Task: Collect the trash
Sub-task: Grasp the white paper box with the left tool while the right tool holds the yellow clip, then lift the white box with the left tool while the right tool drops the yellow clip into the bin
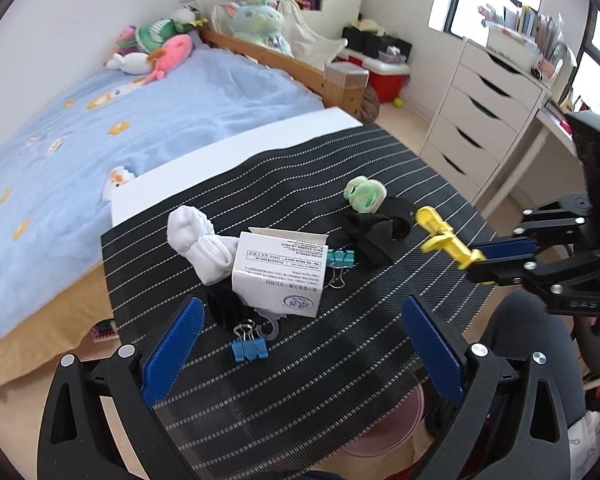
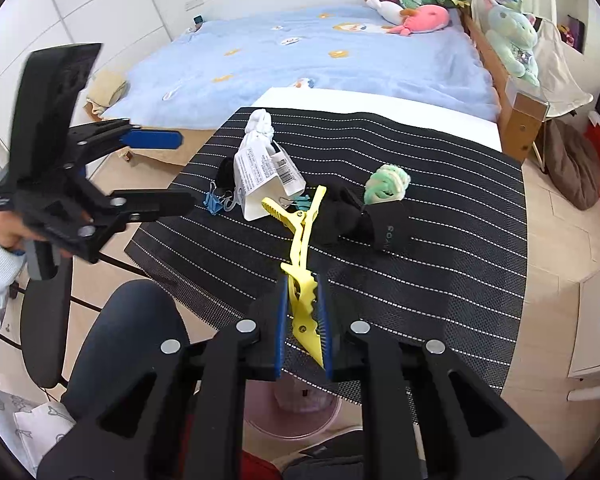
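My right gripper (image 2: 303,320) is clamped on the yellow hair clip (image 2: 300,256), whose long axis runs forward along the fingers. The pink bin (image 2: 296,420), probably the target, sits below the table edge. My left gripper (image 1: 300,356) gapes empty.

A wooden-framed bed with a pale blue patterned blanket (image 1: 148,120) stood beyond the table, soft plush toys (image 1: 152,46) heaped by its pillow end. A white chest of drawers (image 1: 480,120) stood under the window, and a red-and-white storage box (image 1: 386,76) sat near the bed's foot.
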Demonstrator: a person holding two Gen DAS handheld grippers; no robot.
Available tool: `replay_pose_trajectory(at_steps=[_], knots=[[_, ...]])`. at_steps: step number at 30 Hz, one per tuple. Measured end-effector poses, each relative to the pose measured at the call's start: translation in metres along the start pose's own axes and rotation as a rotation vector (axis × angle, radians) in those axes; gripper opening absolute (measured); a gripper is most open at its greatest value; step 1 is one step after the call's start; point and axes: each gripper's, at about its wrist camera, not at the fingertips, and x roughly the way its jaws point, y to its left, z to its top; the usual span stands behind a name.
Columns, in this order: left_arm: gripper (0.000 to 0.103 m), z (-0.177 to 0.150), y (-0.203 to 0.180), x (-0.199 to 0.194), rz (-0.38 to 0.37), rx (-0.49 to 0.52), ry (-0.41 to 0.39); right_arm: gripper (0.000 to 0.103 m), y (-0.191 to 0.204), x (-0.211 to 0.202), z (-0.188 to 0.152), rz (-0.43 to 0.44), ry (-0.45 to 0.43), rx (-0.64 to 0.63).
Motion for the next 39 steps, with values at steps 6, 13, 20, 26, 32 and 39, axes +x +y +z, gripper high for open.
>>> replay_pose_trajectory(at_steps=[6,13,20,26,32,39], knots=[[0.095,0.010,0.008,0.026,0.001,0.045,0.068,0.014,-0.004,-0.004,-0.003,-0.003,-0.004,0.008],[0.095,0.016,0.011,0.046,0.004,0.075,0.110,0.014,-0.011,-0.004,-0.007,-0.005,0.000,0.024],[0.078,0.016,0.012,0.054,0.009,0.065,0.126,0.014,-0.014,-0.001,-0.007,-0.004,0.003,0.030],[0.064,0.017,0.013,0.058,0.007,0.060,0.137,0.014,-0.014,-0.001,-0.008,-0.003,0.001,0.030],[0.064,0.017,0.013,0.053,0.013,0.041,0.107,0.014,-0.014,0.000,-0.008,-0.005,-0.001,0.031],[0.064,0.021,0.011,0.037,0.020,0.023,0.055,0.014,-0.012,-0.002,-0.006,-0.009,-0.011,0.026]])
